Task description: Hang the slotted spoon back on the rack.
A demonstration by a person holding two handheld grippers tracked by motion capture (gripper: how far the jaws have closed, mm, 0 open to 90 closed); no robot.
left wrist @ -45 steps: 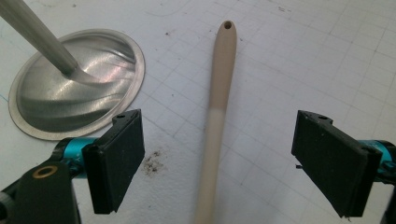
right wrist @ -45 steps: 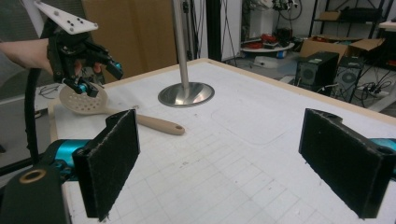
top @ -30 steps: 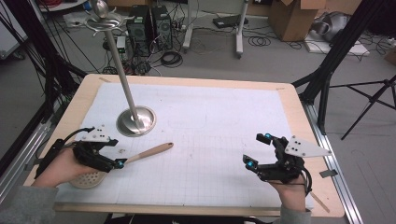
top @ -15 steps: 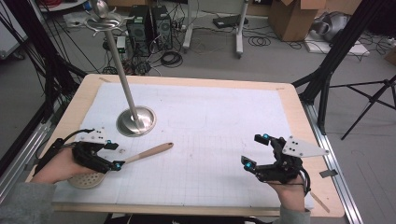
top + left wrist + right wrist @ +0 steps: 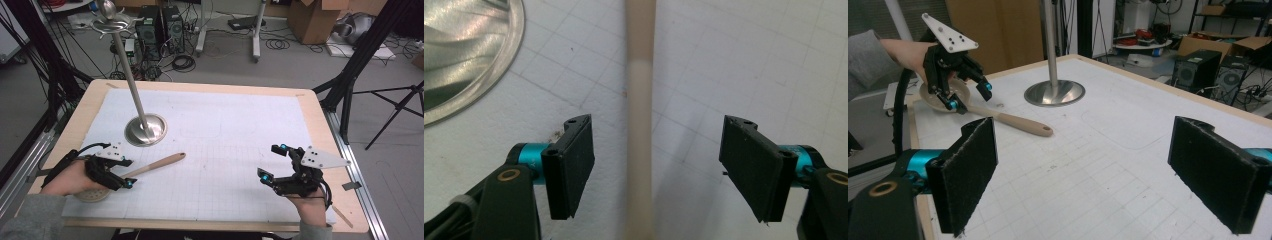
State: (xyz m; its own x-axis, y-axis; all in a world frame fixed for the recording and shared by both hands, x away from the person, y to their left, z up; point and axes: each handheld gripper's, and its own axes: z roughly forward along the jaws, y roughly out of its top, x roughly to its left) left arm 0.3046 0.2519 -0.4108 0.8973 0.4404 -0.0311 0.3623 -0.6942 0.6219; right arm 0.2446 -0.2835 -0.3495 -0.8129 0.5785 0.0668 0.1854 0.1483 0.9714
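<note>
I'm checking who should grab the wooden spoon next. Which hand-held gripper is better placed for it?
Left. The left hand-held gripper already straddles the spoon's handle, jaws just closing but not yet touching. The right hand-held gripper sits open, far across the table.

Long wooden spoon (image 5: 150, 168), pale tan, flat on the white grid sheet. Round bowl end at the near left edge. Thin handle slanting away to the right, small hole at its tip. Close to the shiny metal stand base.
</note>
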